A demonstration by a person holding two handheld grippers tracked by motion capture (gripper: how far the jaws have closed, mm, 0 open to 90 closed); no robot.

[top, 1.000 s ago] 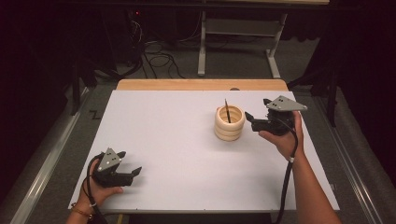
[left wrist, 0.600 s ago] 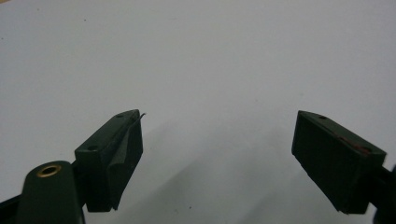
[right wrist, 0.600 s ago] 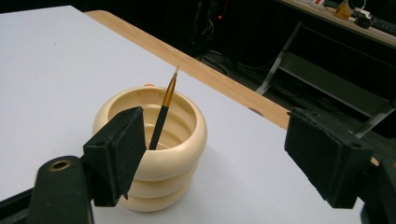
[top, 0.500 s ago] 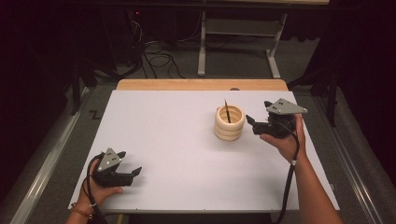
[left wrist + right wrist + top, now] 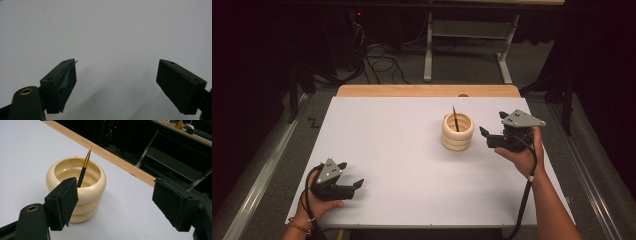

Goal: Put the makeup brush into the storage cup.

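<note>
1. High view: right hand-held gripper (image 5: 486, 138) is hovering just to the right of the ribbed cream cup (image 5: 457, 131), jaws pointing at it, not touching. The cup is sitting on the white desk (image 5: 402, 150), right of centre, toward the far edge.
2. A paintbrush (image 5: 455, 119) is standing inside the cup, leaning, pointed tip up above the rim.
3. Right gripper view: jaws are standing wide apart and holding nothing. The cup (image 5: 76, 187) is lying low and left of the gap, partly behind the left jaw; the paintbrush (image 5: 84, 168) is showing a dark handle and a gold ferrule.
4. Left hand-held gripper (image 5: 356, 186) is resting at the near left corner of the desk, well apart from the cup. Left gripper view is showing its jaws wide open with only bare desk (image 5: 112, 37) between them.
5. Judgement: the step in hand is looking like a reach for the brush or the cup.
6. If taking the brush: come in higher, centre the gap on the handle above the rim, and close on the handle, not the bristle tip.
7. Lift along the lean, so the handle isn't levering the cup over.
8. Risk: the low left jaw is likely clipping the cup wall on a straight-in approach. Shift the aim first.
</note>
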